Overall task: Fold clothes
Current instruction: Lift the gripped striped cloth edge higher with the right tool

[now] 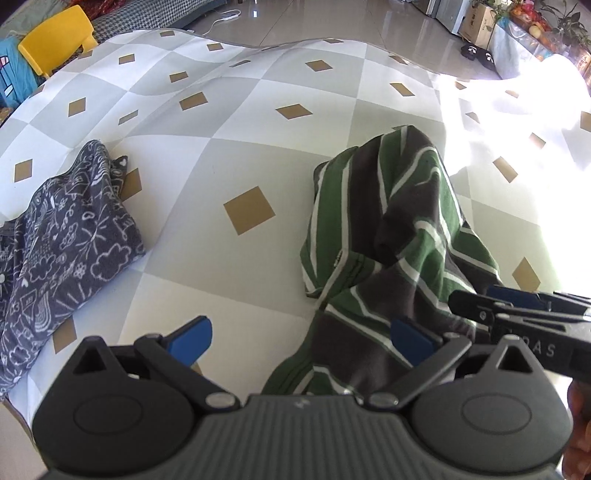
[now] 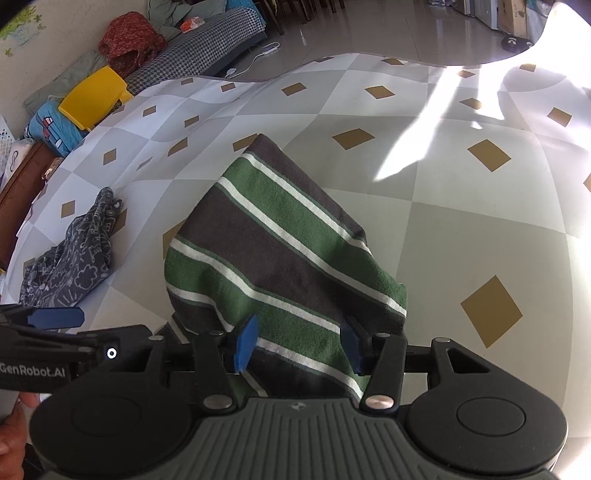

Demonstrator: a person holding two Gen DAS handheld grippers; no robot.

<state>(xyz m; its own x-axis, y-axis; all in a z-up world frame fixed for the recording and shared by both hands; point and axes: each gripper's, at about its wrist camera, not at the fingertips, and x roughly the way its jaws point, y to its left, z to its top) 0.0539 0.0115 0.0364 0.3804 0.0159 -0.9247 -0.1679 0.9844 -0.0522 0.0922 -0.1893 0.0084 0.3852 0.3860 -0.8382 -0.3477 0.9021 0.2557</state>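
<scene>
A checked sheet (image 1: 258,122) with grey, white and tan diamonds covers the work surface, with a tiled floor (image 1: 332,18) beyond it. At the left edge sits a yellow chair (image 1: 55,37), and nearer lies a crumpled dark patterned garment (image 1: 66,240). The left gripper (image 1: 301,338) hovers with jaws spread wide, nothing between them. To its right the green, grey and white striped shirt (image 2: 280,251) hangs bunched above the sheet; the right gripper (image 2: 299,341) has its jaws half spread with the shirt's lower edge between the pads, apparently pinched
</scene>
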